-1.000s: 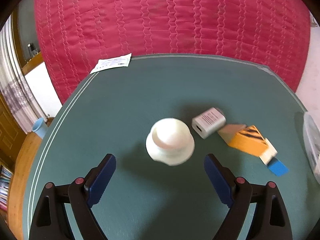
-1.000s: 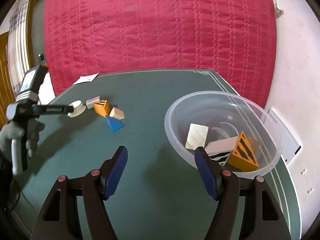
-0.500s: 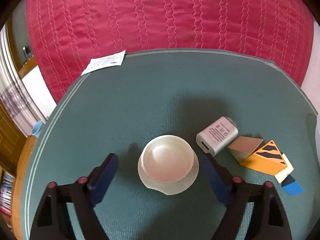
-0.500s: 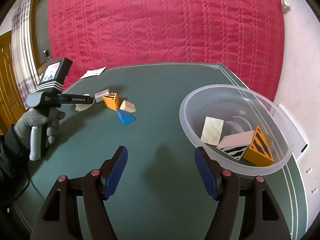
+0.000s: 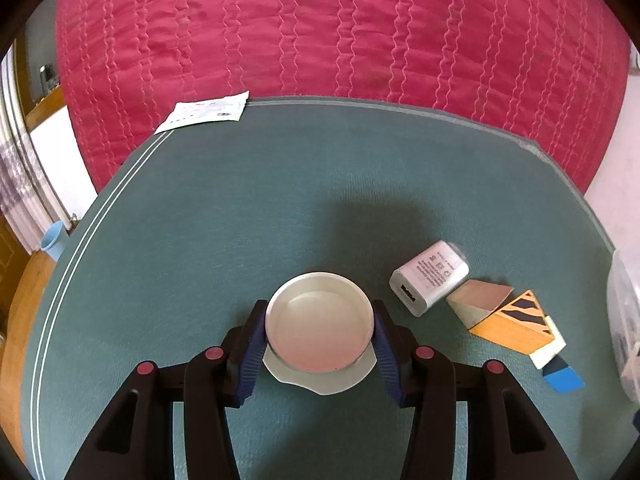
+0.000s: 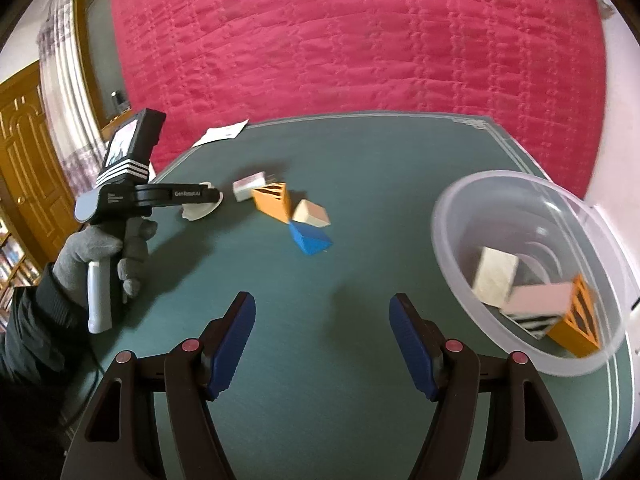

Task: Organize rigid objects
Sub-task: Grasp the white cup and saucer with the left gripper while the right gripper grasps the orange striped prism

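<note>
Left claw: its jaws have just been closing, and the blue pads now press on both sides of a white round dish that sits on the green surface. The dish's lower flange shows below the rim; whether it has left the surface cannot be told. In the right wrist view the dish is mostly hidden behind the left claw's black fingers, held by a grey-gloved hand.

Just right of the dish lies a white charger block, and beyond it a cluster touching one another: a tan wedge, an orange striped wedge, a cream block and a blue wedge. The cream and blue pieces are partly covered by their neighbours.

Right claw: the jaws stand apart with nothing between them, above bare surface. To its right sits a clear plastic bowl, cut off at the frame edge in the left wrist view, holding a cream block, a pink-topped striped block and an orange striped wedge; motion blur softens their outlines.

A white paper slip lies at the far corner, against a red quilted cover.
</note>
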A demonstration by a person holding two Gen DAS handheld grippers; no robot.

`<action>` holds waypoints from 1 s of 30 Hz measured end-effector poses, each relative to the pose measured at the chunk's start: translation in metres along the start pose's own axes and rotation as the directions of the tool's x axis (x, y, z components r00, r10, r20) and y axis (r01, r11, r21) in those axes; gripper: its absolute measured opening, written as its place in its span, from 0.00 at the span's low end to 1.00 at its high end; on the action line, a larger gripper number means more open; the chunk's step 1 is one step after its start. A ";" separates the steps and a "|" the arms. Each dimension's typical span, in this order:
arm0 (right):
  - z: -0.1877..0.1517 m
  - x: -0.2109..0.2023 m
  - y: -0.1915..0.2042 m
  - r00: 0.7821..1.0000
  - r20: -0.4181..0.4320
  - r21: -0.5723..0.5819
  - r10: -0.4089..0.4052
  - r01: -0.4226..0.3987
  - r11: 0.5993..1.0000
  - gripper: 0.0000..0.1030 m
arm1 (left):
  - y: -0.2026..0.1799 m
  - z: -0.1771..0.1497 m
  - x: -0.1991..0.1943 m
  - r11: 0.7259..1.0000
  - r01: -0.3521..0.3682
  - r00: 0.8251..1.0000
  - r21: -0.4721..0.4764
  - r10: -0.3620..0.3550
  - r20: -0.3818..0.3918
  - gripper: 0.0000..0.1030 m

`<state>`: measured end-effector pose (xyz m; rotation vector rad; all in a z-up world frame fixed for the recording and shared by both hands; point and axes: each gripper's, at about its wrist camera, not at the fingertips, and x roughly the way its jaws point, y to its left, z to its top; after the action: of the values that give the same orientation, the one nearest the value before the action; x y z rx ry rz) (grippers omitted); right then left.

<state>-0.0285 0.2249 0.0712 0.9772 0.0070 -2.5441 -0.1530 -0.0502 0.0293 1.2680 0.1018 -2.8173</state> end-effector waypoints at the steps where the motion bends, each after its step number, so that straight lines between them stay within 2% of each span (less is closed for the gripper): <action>1: 0.003 0.004 0.001 1.000 -0.009 0.000 0.008 -0.008 1.000 0.68 | 0.000 0.001 -0.003 1.000 0.003 1.000 -0.004 -0.003 0.006 0.51; 8: 0.019 0.036 0.007 0.996 -0.078 0.027 0.049 -0.047 0.999 0.68 | -0.002 -0.004 -0.031 1.000 0.028 0.998 0.006 -0.028 0.048 0.51; 14: 0.046 0.059 0.020 0.996 -0.070 0.009 0.053 -0.052 0.999 0.68 | 0.002 -0.010 -0.049 0.999 0.034 0.997 0.012 -0.035 0.068 0.51; 23: 0.078 0.114 0.057 0.998 -0.065 -0.083 0.016 -0.021 0.996 0.69 | 0.022 -0.019 -0.062 0.999 0.032 0.996 -0.008 -0.031 0.079 0.51; 30: 0.098 0.151 0.066 0.997 -0.075 -0.132 -0.033 0.023 0.991 0.69 | 0.031 -0.026 -0.057 0.999 0.035 0.998 -0.025 -0.033 0.059 0.51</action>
<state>-0.1675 0.0932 0.0573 1.0292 0.2083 -2.4942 -0.0937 -0.0777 0.0540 1.1883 0.1588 -2.8692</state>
